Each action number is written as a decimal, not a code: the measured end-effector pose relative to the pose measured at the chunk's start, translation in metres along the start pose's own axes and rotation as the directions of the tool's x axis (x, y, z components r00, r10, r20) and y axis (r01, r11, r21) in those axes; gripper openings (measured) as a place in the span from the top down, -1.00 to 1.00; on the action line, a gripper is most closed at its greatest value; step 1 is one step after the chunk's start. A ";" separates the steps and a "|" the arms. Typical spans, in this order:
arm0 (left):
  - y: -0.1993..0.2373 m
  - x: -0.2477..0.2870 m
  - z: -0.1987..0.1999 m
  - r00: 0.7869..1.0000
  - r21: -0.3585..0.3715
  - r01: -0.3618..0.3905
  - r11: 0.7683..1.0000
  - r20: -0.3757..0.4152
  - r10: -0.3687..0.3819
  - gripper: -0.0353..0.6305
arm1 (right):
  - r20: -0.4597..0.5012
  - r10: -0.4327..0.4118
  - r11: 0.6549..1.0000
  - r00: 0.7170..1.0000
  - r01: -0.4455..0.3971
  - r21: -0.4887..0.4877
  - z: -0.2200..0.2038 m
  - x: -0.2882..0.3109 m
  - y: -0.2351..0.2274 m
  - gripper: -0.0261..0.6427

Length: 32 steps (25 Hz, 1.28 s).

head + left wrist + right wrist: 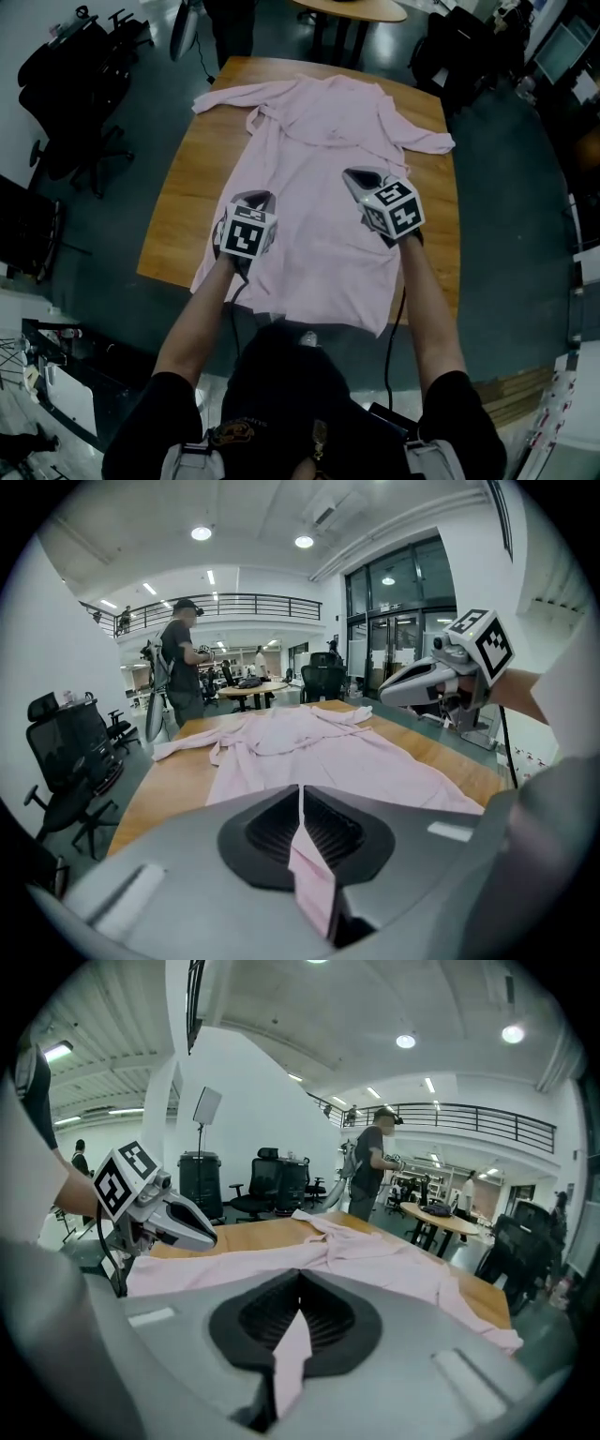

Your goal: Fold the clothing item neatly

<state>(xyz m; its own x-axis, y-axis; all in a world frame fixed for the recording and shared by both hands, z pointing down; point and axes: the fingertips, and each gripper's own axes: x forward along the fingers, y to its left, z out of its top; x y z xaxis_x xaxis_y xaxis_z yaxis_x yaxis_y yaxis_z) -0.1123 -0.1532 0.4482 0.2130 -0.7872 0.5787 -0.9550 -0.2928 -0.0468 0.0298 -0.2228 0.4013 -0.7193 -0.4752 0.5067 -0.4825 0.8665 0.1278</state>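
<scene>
Now left claw (258, 195) and right claw (361, 174) clamp garment (319, 141).

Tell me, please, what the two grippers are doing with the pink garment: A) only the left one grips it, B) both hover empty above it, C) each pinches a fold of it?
C: the left gripper and the right gripper each show, in their own view, a strip of the pink garment clamped between closed jaws.

Open-plan office, swivel chairs (70, 752), meeting table (247, 687), mezzanine railing (253, 602)
</scene>
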 end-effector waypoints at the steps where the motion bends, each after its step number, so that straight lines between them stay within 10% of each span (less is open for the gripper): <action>1: 0.005 0.009 0.003 1.000 -0.006 0.003 1.000 -0.002 -0.003 0.82 | -0.009 0.000 1.000 1.000 0.000 -0.006 0.003 0.009 -0.007 0.91; 19: 0.094 0.150 -0.003 0.996 -0.141 -0.027 0.990 -0.091 0.015 0.37 | -0.122 0.026 0.999 0.992 -0.029 -0.025 0.040 0.212 -0.113 0.91; 32: 0.088 0.190 -0.023 0.986 -0.189 -0.031 0.981 -0.166 -0.001 0.34 | -0.254 0.139 0.989 0.957 -0.148 -0.018 -0.012 0.375 -0.157 0.63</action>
<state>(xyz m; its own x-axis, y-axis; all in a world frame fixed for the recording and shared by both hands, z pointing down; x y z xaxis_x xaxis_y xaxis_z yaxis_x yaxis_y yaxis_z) -0.1608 -0.3164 0.5727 0.1766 -0.6859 0.7060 -0.9830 -0.1602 0.0902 -0.1579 -0.5349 0.5814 -0.6282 -0.2958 0.7196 -0.3614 0.9300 0.0667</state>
